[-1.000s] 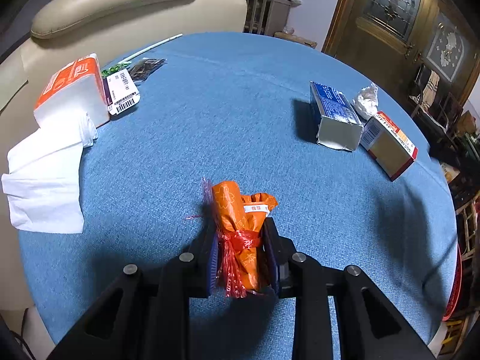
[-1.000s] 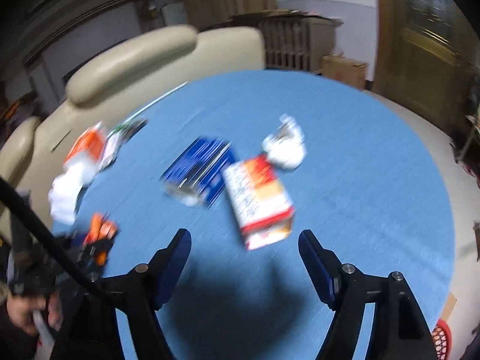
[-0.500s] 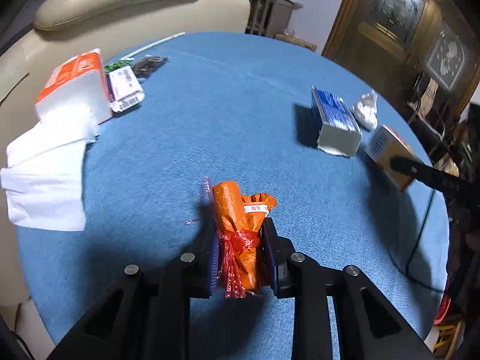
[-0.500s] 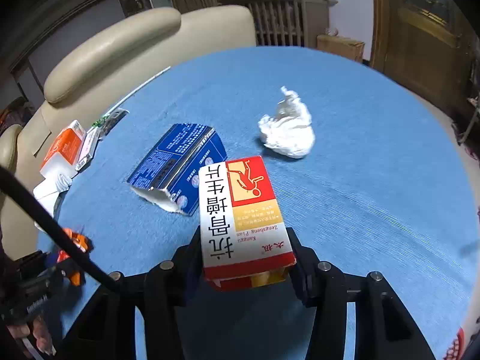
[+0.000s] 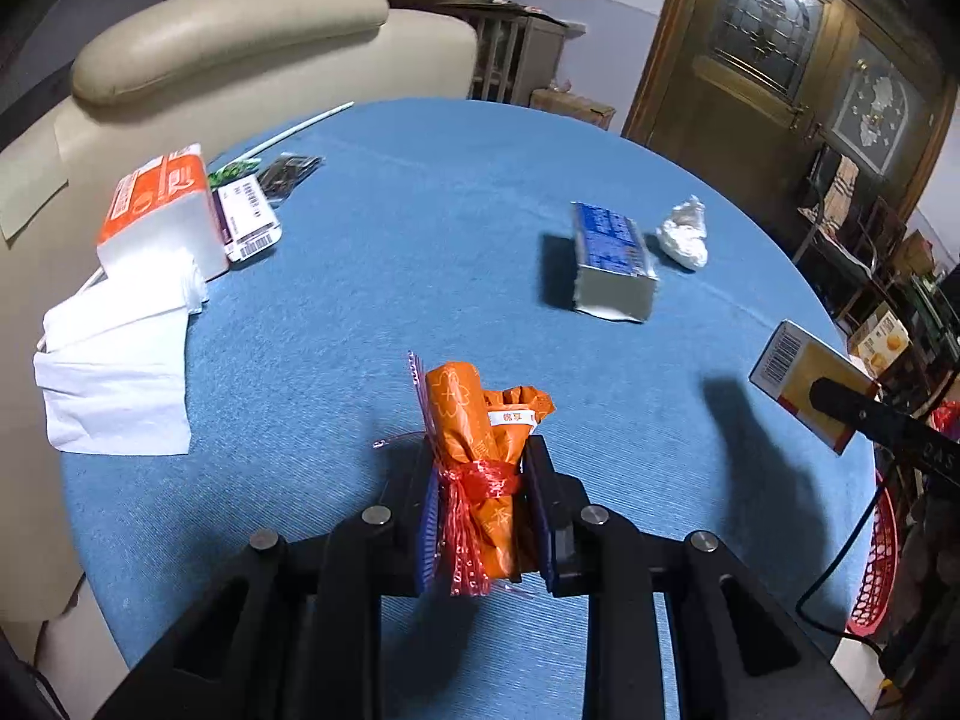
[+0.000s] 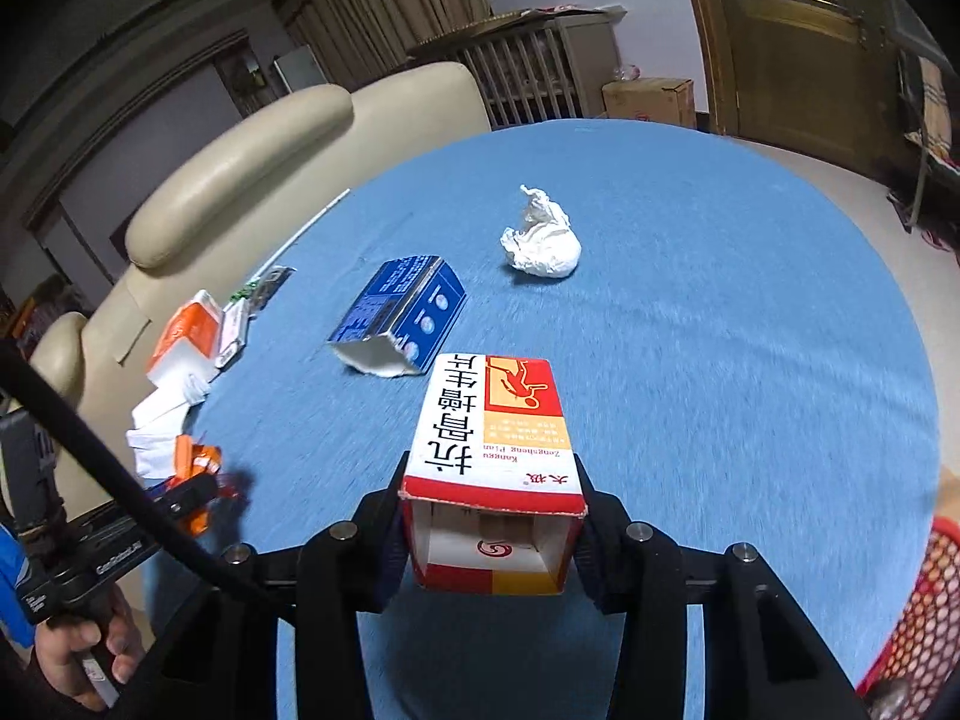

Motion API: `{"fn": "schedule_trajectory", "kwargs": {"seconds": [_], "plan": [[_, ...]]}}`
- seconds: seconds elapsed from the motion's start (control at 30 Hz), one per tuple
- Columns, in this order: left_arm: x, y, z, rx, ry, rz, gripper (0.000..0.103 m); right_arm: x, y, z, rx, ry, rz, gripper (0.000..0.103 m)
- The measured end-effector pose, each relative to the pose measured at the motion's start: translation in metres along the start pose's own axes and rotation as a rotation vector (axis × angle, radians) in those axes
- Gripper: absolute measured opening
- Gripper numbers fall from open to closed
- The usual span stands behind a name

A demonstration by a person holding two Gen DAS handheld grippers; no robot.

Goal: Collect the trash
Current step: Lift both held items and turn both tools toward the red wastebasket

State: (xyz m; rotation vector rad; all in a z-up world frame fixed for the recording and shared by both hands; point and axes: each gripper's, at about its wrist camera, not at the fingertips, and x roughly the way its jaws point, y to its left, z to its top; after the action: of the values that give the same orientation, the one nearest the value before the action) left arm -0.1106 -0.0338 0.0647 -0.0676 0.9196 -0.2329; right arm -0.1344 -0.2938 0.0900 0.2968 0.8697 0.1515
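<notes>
My left gripper [image 5: 480, 468] is shut on an orange wrapper bundle [image 5: 462, 414] tied with red film, held just above the blue table [image 5: 420, 210]. In the right wrist view a red, white and yellow carton [image 6: 498, 420] sits between the fingers of my right gripper [image 6: 492, 492], whose jaws are closing, pads pressed on its sides. The carton hangs clear of the table, open end towards the camera. The left wrist view shows the same carton [image 5: 798, 372] in the air at the right edge. On the table lie a torn blue box [image 6: 402, 312] and a crumpled white tissue [image 6: 543, 240].
A red mesh basket [image 6: 918, 600] stands below the table's right edge. At the far left lie an orange tissue pack [image 5: 162, 210] with loose white sheets, a barcode packet [image 5: 249, 225] and a thin white stick. A beige sofa [image 5: 228, 30] curves behind the table.
My right gripper came onto the carton, closed on its sides and lifted it off the table away from the blue box. The left gripper rose a little with the orange bundle.
</notes>
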Motion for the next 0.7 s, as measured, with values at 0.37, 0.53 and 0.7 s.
{"fn": "schedule_trajectory", "kwargs": {"seconds": [0.37,0.53,0.7], "plan": [[-0.003,-0.037,-0.005,0.090,0.016,0.010,0.027,-0.034,-0.011,-0.027,0.079,-0.036,0.034,0.048],[-0.005,-0.050,-0.006,0.117,0.022,0.019,0.027,-0.040,-0.013,-0.036,0.102,-0.040,0.050,0.048],[-0.006,-0.060,-0.005,0.145,0.022,0.025,0.027,-0.048,-0.014,-0.041,0.119,-0.053,0.067,0.048]]}}
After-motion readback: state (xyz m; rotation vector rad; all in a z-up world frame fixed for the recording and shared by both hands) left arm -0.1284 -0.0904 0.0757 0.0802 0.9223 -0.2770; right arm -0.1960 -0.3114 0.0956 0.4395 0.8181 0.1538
